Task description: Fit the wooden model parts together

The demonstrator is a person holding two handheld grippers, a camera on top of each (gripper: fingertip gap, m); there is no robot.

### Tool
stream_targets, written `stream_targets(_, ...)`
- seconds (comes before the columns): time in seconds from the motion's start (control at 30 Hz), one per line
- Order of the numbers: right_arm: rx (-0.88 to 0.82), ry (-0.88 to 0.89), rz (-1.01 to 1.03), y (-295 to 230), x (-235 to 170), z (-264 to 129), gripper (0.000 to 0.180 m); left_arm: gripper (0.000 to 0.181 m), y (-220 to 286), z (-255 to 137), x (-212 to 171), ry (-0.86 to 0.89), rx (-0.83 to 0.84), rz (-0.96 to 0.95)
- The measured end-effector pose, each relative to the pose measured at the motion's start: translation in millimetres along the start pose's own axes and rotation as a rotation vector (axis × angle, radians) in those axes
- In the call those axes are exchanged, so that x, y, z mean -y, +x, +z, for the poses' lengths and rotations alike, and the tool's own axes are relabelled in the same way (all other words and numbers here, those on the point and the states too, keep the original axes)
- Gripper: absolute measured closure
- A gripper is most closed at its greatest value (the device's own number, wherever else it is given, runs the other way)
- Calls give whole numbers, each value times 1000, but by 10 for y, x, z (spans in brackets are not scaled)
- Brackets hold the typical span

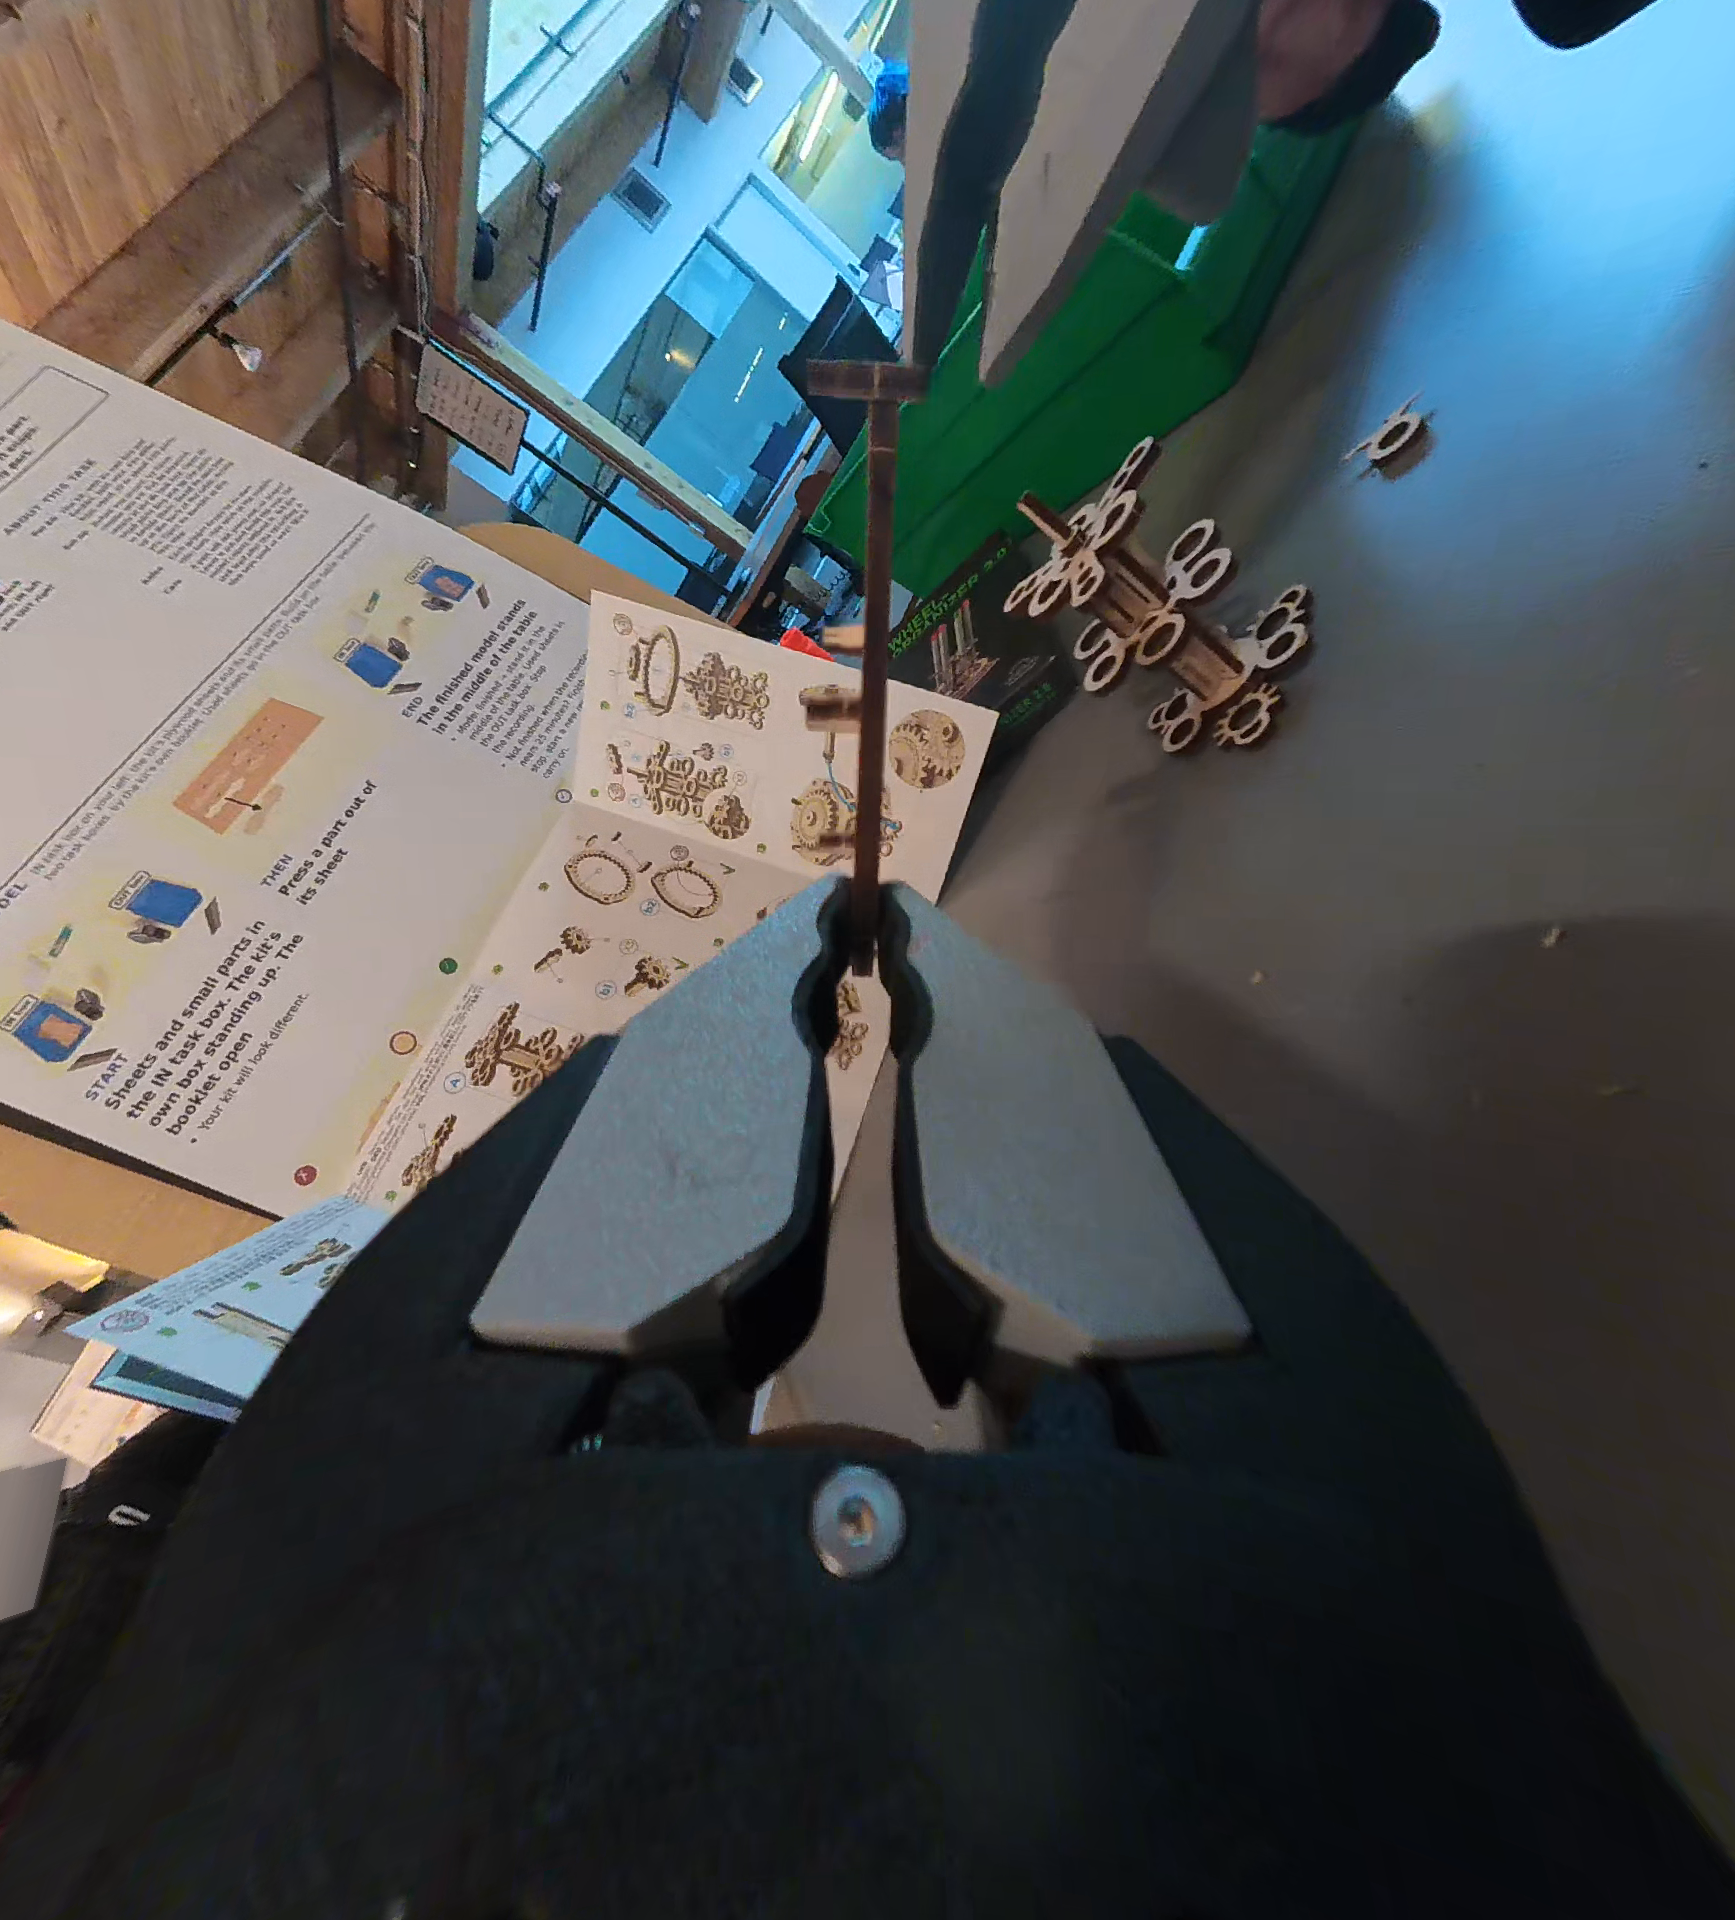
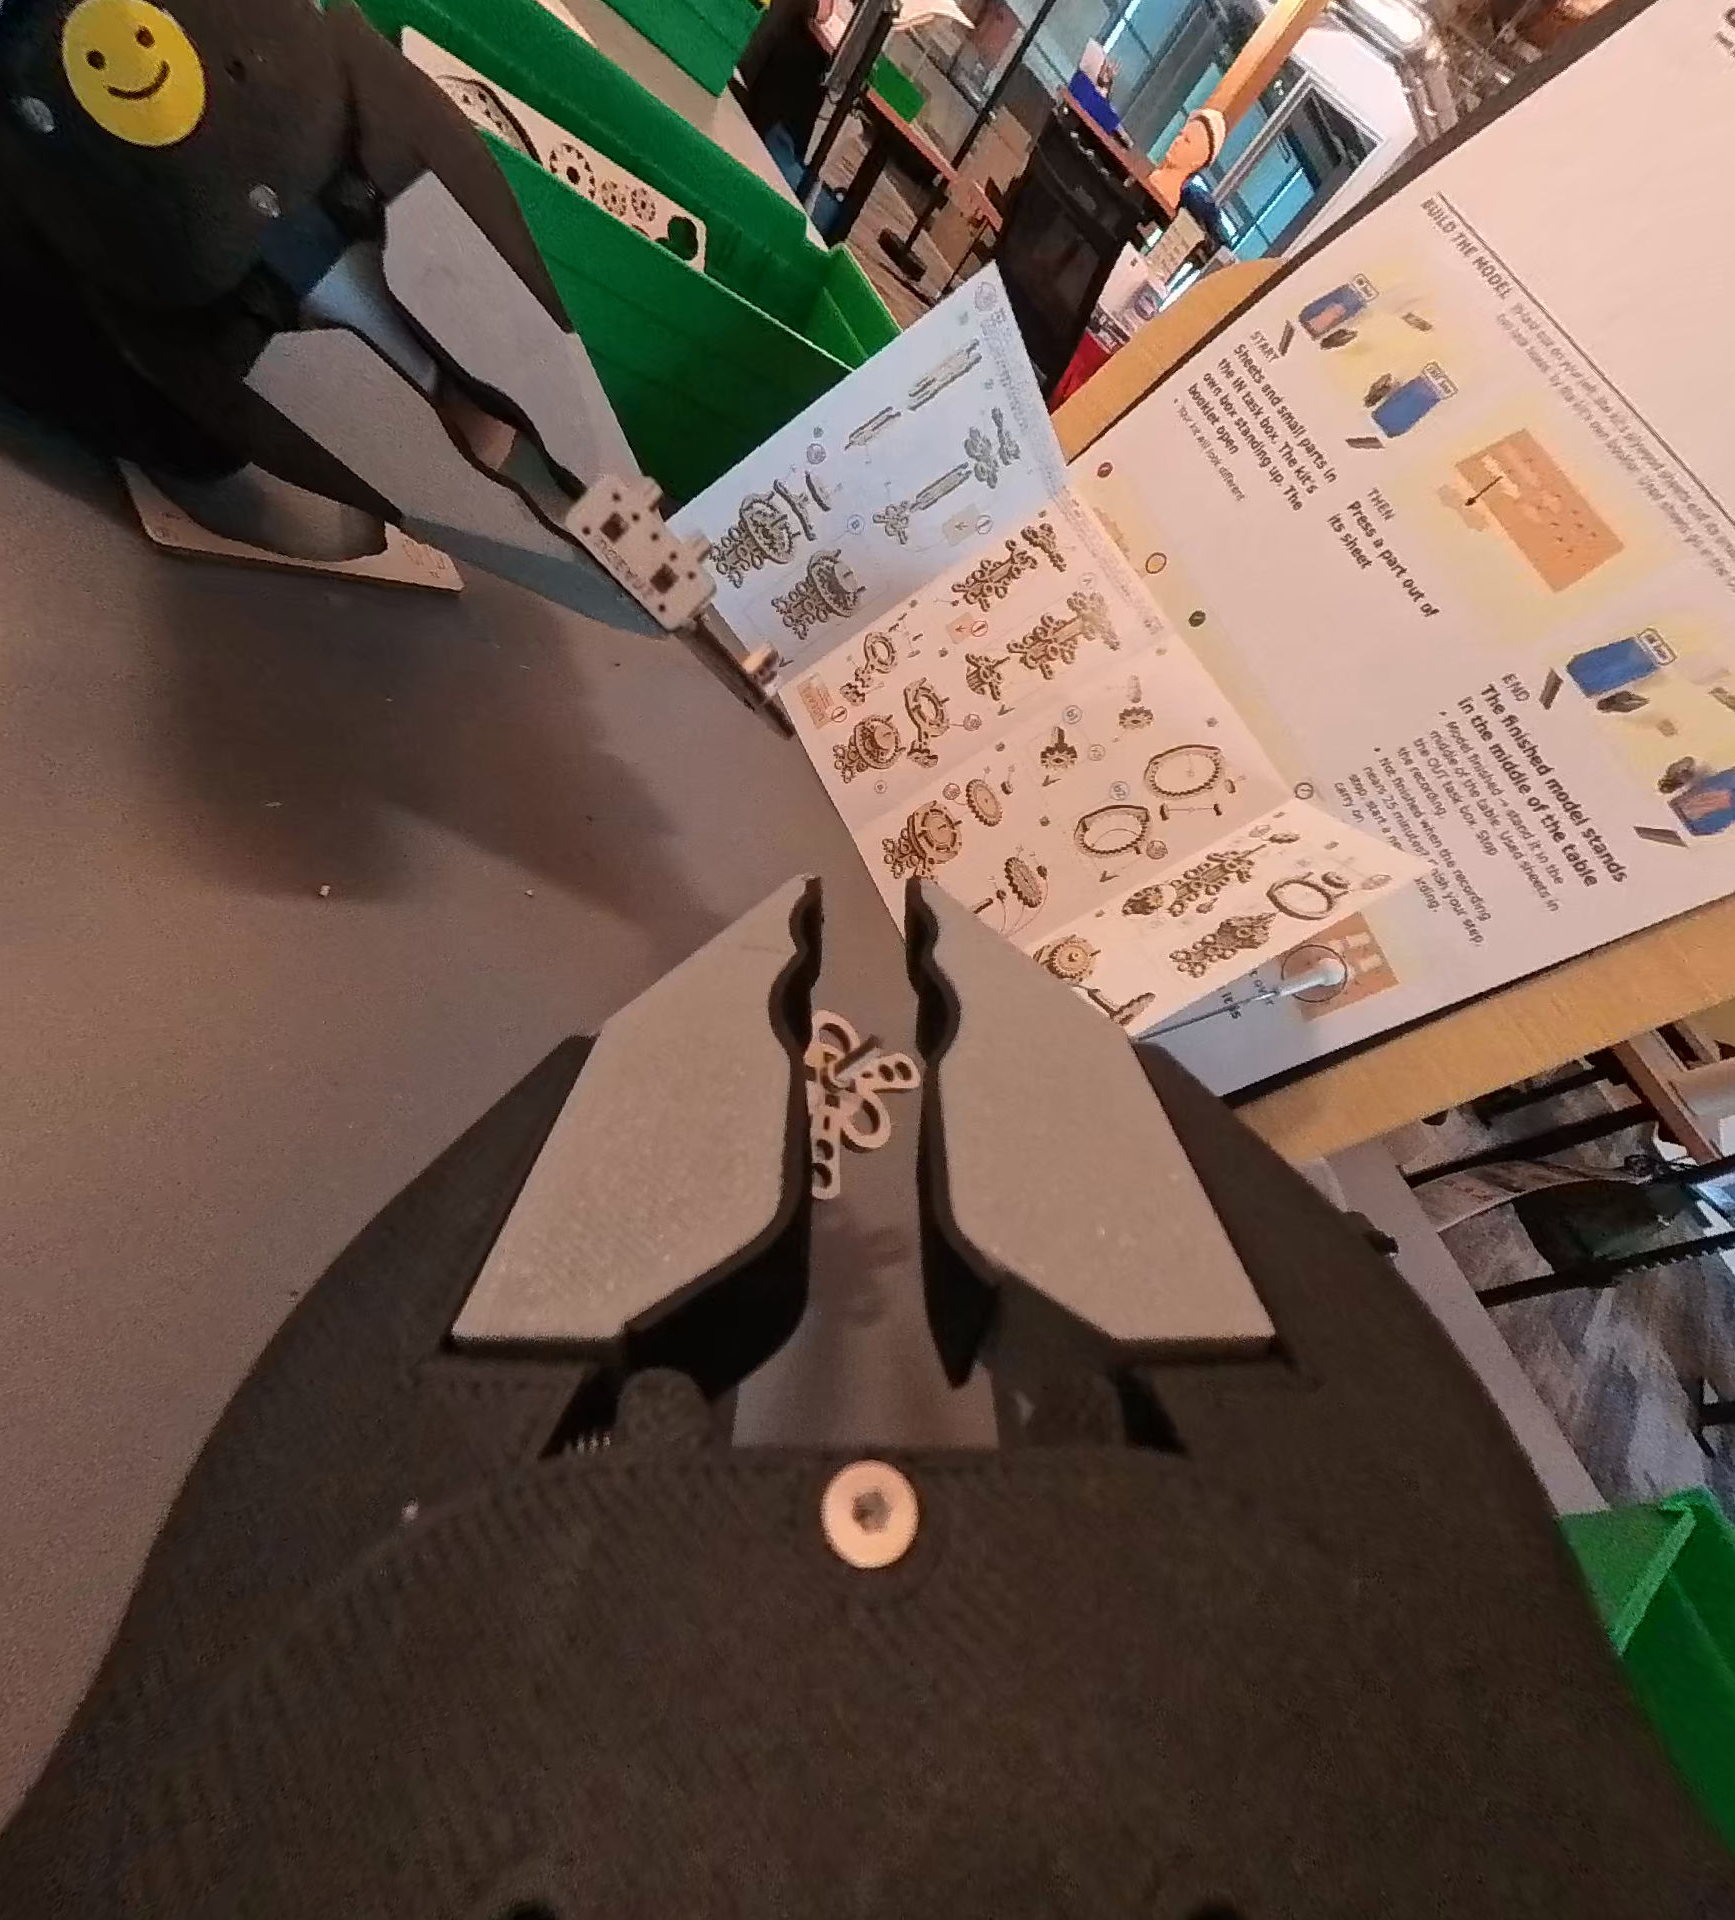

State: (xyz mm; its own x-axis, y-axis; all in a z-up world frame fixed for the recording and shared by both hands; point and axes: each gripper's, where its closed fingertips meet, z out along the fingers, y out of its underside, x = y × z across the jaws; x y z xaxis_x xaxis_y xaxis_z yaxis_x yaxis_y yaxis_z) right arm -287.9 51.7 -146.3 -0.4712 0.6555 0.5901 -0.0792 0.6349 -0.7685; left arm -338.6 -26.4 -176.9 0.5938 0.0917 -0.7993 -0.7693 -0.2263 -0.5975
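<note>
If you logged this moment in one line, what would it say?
left tongs: shut on wooden strip | right tongs: open above flower-shaped piece | partly built model: on table

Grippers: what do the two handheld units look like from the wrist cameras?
Both share one build: a black textured printed body, one silver screw on the centre line, and two flat grey fingers with black wavy-edged inner pads. See the left gripper and the right gripper. In the right wrist view the left unit's body carries a yellow smiley sticker. No cables or sleeves show.
</note>
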Motion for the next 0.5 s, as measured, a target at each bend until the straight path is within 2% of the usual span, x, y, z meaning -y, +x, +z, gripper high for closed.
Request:
stream_targets(0.27, 59, 22, -42, -168, 57, 18, 167, 181, 212, 40, 4, -23, -65, 103)
stream_targets(0.5, 125, 23, -117, -379, 64, 51, 166, 181, 214, 44, -43, -43, -70, 106)
